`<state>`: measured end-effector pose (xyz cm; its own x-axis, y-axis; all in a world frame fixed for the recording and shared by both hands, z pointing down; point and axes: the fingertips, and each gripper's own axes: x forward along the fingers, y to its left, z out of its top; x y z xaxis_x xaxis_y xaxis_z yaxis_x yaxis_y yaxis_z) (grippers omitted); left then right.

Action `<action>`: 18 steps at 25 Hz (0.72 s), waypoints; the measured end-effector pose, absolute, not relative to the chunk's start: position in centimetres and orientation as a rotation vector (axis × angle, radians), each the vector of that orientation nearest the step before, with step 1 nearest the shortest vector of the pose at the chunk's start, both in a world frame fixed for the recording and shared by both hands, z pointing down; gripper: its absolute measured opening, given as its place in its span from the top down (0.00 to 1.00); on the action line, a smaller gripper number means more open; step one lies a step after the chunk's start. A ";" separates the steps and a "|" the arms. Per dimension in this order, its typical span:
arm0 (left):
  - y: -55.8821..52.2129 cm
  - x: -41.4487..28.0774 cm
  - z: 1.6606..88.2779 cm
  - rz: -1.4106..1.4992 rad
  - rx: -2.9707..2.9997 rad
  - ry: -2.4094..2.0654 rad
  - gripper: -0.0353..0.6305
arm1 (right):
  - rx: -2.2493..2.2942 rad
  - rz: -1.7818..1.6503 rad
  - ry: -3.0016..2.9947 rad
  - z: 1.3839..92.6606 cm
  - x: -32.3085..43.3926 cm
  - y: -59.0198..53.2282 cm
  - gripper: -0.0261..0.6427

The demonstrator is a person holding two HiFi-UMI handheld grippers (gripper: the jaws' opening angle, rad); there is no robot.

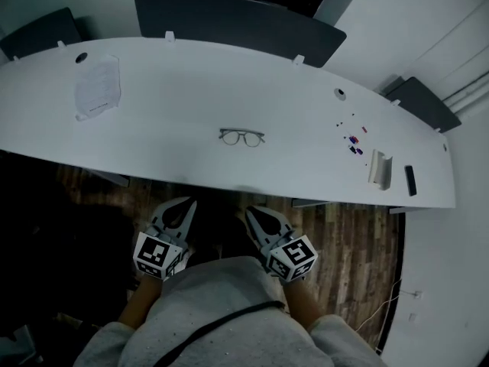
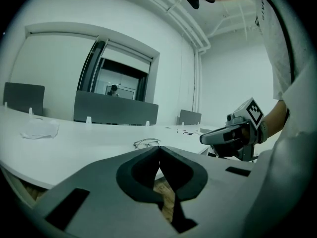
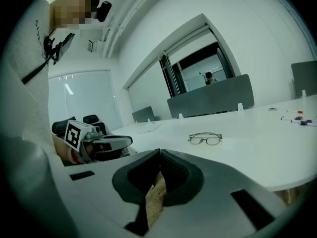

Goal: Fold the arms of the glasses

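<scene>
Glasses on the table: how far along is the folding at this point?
Done: nothing that shows. The glasses lie untouched on the white table, and their arms appear unfolded. In hand: nothing. The left gripper and right gripper are both shut and empty, held short of the near edge. Left: reach the glasses and fold both arms.

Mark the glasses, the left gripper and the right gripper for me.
glasses (image 1: 242, 135), head view, bridge between the lenses.
left gripper (image 1: 189, 204), head view, closed jaw tips.
right gripper (image 1: 250, 212), head view, closed jaw tips.
</scene>
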<state>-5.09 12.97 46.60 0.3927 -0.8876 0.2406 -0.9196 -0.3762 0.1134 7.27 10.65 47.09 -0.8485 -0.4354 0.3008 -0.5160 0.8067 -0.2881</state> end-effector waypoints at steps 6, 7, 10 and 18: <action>15.8 -8.0 47.1 0.169 2.316 -1.704 0.92 | 0.735 0.426 -2.865 45.1 5.5 11.1 0.93; 15.9 -8.5 47.3 0.157 2.285 -1.721 0.92 | 0.727 0.407 -2.879 44.6 5.3 11.1 0.93; 16.0 -8.6 47.0 0.135 2.261 -1.744 0.92 | 0.702 0.347 -2.884 43.9 5.4 11.2 0.93; 15.9 -3.1 45.6 0.163 2.365 -1.654 0.92 | 0.692 0.305 -2.870 43.8 8.8 13.9 0.93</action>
<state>-3.06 15.90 45.60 0.3489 -0.9078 0.2326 -0.9357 -0.3239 0.1396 8.80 13.92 43.85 -0.8771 -0.4297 0.2145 -0.4652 0.8711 -0.1571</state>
